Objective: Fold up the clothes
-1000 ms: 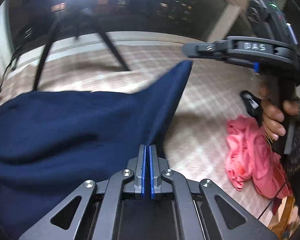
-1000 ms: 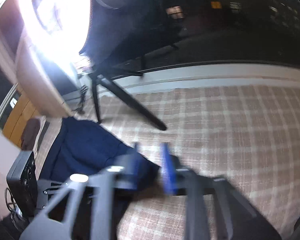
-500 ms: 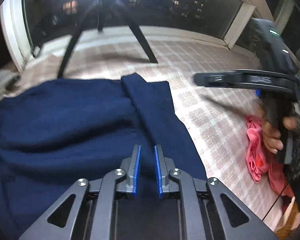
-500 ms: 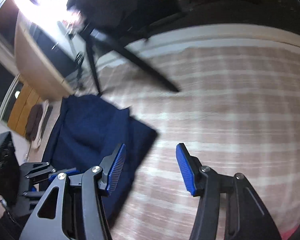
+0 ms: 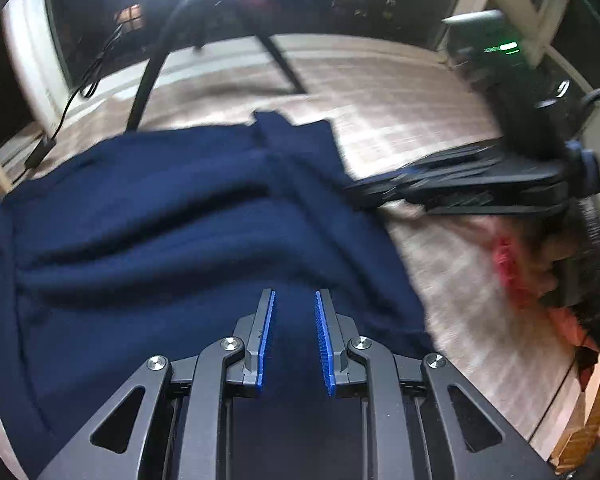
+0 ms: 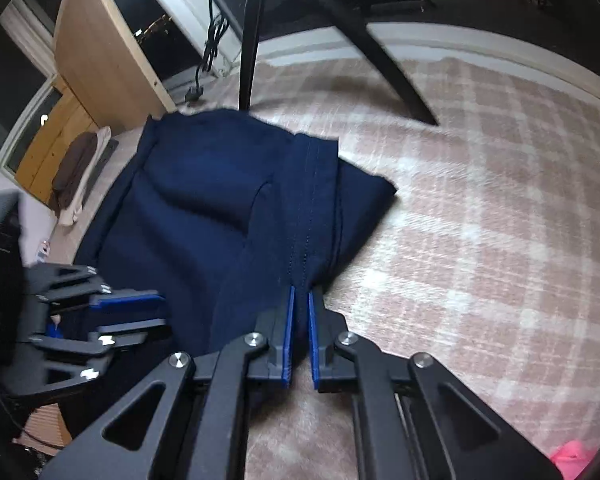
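Navy garment [image 6: 228, 208] lies part-folded on the checked bedcover [image 6: 480, 220]. Right gripper [image 6: 299, 304] has just closed, pinching its stitched near edge. Left gripper [image 5: 295, 312], jaws just parted, hovers empty above it. Further folds and a pink garment [image 5: 512, 276] remain.

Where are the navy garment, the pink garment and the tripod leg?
navy garment [image 6: 204, 208]: right wrist view, middle of the cloth.
pink garment [image 5: 516, 276]: left wrist view, blurred upper bunch.
tripod leg [image 6: 250, 44]: right wrist view, mid-length of the upright leg.
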### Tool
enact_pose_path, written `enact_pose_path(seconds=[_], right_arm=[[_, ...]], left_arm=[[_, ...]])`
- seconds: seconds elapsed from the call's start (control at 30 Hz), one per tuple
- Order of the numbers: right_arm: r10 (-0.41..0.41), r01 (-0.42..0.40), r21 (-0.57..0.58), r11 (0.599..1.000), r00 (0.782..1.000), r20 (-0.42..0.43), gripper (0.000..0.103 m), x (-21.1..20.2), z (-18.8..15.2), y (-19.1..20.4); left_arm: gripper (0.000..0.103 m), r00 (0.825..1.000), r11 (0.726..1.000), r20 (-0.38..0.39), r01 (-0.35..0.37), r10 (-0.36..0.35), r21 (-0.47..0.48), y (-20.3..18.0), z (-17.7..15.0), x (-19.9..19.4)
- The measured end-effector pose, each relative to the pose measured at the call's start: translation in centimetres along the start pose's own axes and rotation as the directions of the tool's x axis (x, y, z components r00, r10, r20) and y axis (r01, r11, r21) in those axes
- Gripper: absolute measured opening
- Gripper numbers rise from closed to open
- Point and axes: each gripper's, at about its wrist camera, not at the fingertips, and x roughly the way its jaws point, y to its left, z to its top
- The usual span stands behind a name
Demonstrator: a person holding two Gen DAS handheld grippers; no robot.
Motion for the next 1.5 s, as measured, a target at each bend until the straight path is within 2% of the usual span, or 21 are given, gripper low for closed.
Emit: enact_pose_path(seconds=[0.07,0.27,0.3,0.33,0.37,0.43,0.5,0.63,0.67,0.7,0.77,0.83,0.93,0.97,1.0,1.07,1.1,1.17,1.23,1.37,1.5], right_arm=[[0.002,-0.002,0.015,1.0,1.0,0.021,0.006,-1.7,0.0,-0.6],[-0.07,0.062,0.14,0.988,0.996,0.054,0.009,-8.1,-2.6,-2.8],[-0.094,0.082,0.168,0.982,0.993,0.065,0.016,-9.1,-3.3,-3.3],[-0.123,0.108,0.194,0.975,0.99,0.07,0.04,-9.7,-3.8,-3.8],[-0.153,0.133,0.219,0.966,0.985,0.074,0.051,-10.3,-4.4,-4.4],[-0.191,0.161,0.251,0.955,0.976,0.102,0.051,-11.2,-5.2,-5.5],[-0.173,0.14,0.283,0.949,0.981,0.094,0.051,-10.8,-5.6,-7.0],[-0.154,0.122,0.311,0.942,0.985,0.08,0.051,-8.6,-5.1,-9.2],[-0.153,0.122,0.314,0.942,0.985,0.076,0.051,-8.0,-4.8,-9.6],[-0.149,0.119,0.312,0.942,0.986,0.072,0.051,-7.4,-4.4,-9.7],[-0.141,0.114,0.309,0.944,0.988,0.066,0.051,-6.2,-3.6,-9.8],[-0.132,0.108,0.306,0.946,0.989,0.06,0.051,-5.0,-2.8,-10.0],[-0.141,0.123,0.269,0.955,0.989,0.05,0.051,-3.7,-1.9,-9.6],[-0.149,0.132,0.252,0.959,0.988,0.049,0.051,-3.5,-1.6,-9.4],[-0.154,0.138,0.238,0.962,0.987,0.049,0.051,-3.3,-1.4,-9.2],[-0.162,0.149,0.207,0.967,0.985,0.05,0.051,-2.9,-0.9,-8.7],[-0.17,0.158,0.188,0.969,0.984,0.051,0.049,-2.7,-0.7,-8.4],[-0.206,0.198,0.139,0.97,0.977,0.049,0.023,-2.1,-0.5,-7.6],[-0.236,0.23,0.095,0.968,0.971,0.048,0.007,-1.6,-0.2,-7.0],[-0.161,0.147,0.176,0.973,0.984,0.07,0.004,-3.0,-0.1,-8.5],[-0.094,0.053,0.267,0.962,0.985,0.145,0.004,-5.7,-0.4,-10.0]], left_arm=[[0.019,0.999,1.0,-0.033,-0.013,0.013,-0.002,0.6,-0.3,1.0],[0.023,1.0,1.0,-0.023,-0.015,0.015,0.017,0.6,-0.6,1.4],[0.024,1.0,1.0,-0.022,-0.01,0.011,0.019,0.6,-0.5,1.4],[0.024,1.0,1.0,-0.021,-0.007,0.007,0.02,0.7,-0.5,1.4],[0.024,1.0,1.0,-0.023,-0.006,0.006,0.018,0.7,-0.5,1.4],[0.024,1.0,1.0,-0.021,0.004,-0.003,0.016,0.6,-0.4,1.1],[0.024,1.0,0.999,-0.009,0.027,-0.027,0.033,-0.3,-0.3,0.5],[0.025,0.988,0.972,0.027,0.143,-0.151,0.187,-6.1,0.6,-1.0],[0.029,0.984,0.96,0.026,0.165,-0.176,0.226,-7.7,0.9,-0.9],[0.033,0.983,0.947,0.023,0.169,-0.183,0.274,-9.5,1.3,-0.5],[0.033,0.983,0.923,0.01,0.167,-0.182,0.348,-12.4,1.8,0.7],[0.034,0.989,0.907,-0.011,0.137,-0.144,0.397,-14.6,2.3,2.6],[0.034,0.998,0.912,-0.012,0.054,-0.054,0.406,-15.1,2.9,4.9],[0.029,0.999,0.918,-0.008,0.035,-0.034,0.396,-14.7,3.3,5.5],[0.021,0.999,0.928,-0.003,0.041,-0.043,0.37,-14.0,3.5,5.6],[0.01,0.994,0.948,-0.022,0.112,-0.11,0.297,-12.4,4.1,5.5],[0.009,0.989,0.954,-0.029,0.147,-0.144,0.26,-11.6,4.4,5.5],[0.008,0.976,0.956,-0.028,0.216,-0.215,0.197,-10.2,4.8,4.7],[0.008,0.958,0.948,-0.013,0.284,-0.286,0.143,-9.0,5.1,3.5],[0.008,0.925,0.926,0.035,0.377,-0.378,0.038,-6.1,5.5,1.6],[0.008,0.933,0.934,0.056,0.357,-0.357,0.011,-5.0,4.6,0.7]])
